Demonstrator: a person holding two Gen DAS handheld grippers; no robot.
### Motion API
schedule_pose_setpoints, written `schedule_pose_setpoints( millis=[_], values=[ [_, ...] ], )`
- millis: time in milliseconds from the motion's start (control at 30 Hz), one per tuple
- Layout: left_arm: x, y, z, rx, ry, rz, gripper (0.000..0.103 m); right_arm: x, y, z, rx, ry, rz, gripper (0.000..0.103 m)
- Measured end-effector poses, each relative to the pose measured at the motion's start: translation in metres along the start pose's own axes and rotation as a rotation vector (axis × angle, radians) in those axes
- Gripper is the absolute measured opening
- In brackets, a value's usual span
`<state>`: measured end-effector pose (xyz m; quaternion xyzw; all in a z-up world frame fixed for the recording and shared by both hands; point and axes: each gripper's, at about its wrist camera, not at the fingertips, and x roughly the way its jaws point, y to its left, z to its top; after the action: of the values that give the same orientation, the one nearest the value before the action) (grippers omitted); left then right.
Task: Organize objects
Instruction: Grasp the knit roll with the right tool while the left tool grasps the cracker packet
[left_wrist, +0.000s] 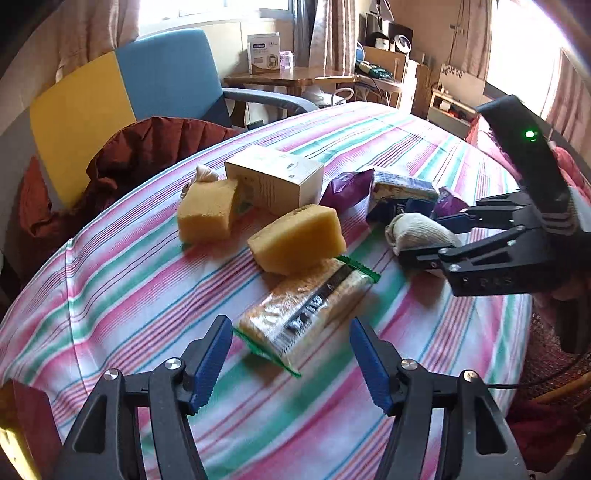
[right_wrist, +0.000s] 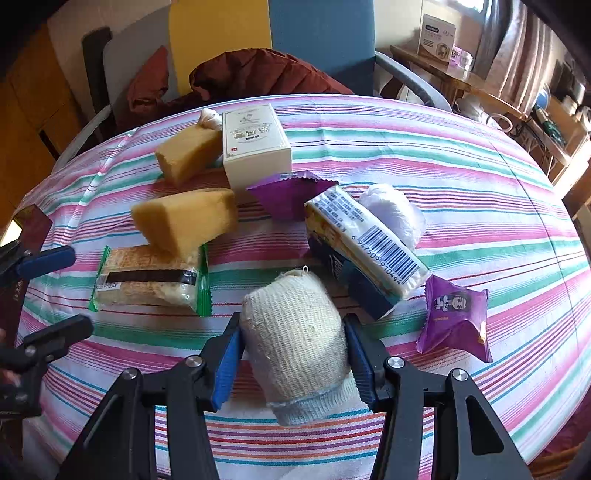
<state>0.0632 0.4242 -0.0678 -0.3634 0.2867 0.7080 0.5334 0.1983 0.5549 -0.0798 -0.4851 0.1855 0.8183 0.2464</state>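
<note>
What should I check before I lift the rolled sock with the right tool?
1. Right tool closed on the rolled sock: ok, pads on both sides.
2. Sock off the striped tablecloth: cannot tell.
3. Barcode packet apart from the sock: cannot tell, very close.
4. Left tool empty and open: ok.
5. Left tool out of the path: ok, it sits over the green-edged cracker pack.

Pink, green and white striped tablecloth (right_wrist: 461, 177); yellow sponges (right_wrist: 184, 218); purple packets (right_wrist: 456, 317); cream knitted roll (right_wrist: 295, 332); blue tool pads (left_wrist: 214, 362).
</note>
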Motion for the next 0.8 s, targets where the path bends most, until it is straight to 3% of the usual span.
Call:
schedule_pose_setpoints(
  millis=[167,200,300,333,467,700,800],
  values=[
    [0.036,0.005,0.006,-0.027,0.093,-0.056,0.066,0.000,-0.006,0.002,0.034,0.007,0.026,0.054],
    [0.036,0.005,0.003,-0.054,0.094,-0.087,0.066,0.000,-0.008,0.002,0.046,0.009,0.035,0.054],
    [0.024,-0.004,-0.008,-0.123,0.064,-0.272,0.066,0.000,-0.013,0.002,0.081,0.013,0.054,0.054],
    [0.021,-0.008,-0.010,-0.123,0.060,-0.282,0.066,0.000,-0.014,0.002,0.091,0.014,0.058,0.054],
    [0.021,-0.017,-0.008,-0.110,0.046,-0.196,0.067,0.000,-0.014,0.001,0.104,0.014,0.058,0.054],
    [0.040,-0.003,0.004,-0.274,0.044,-0.182,0.067,0.001,-0.014,0.002,0.107,0.013,0.058,0.054],
    [0.038,-0.009,0.000,-0.229,0.024,-0.140,0.064,0.001,-0.015,0.001,0.102,0.011,0.055,0.054]
  ],
)
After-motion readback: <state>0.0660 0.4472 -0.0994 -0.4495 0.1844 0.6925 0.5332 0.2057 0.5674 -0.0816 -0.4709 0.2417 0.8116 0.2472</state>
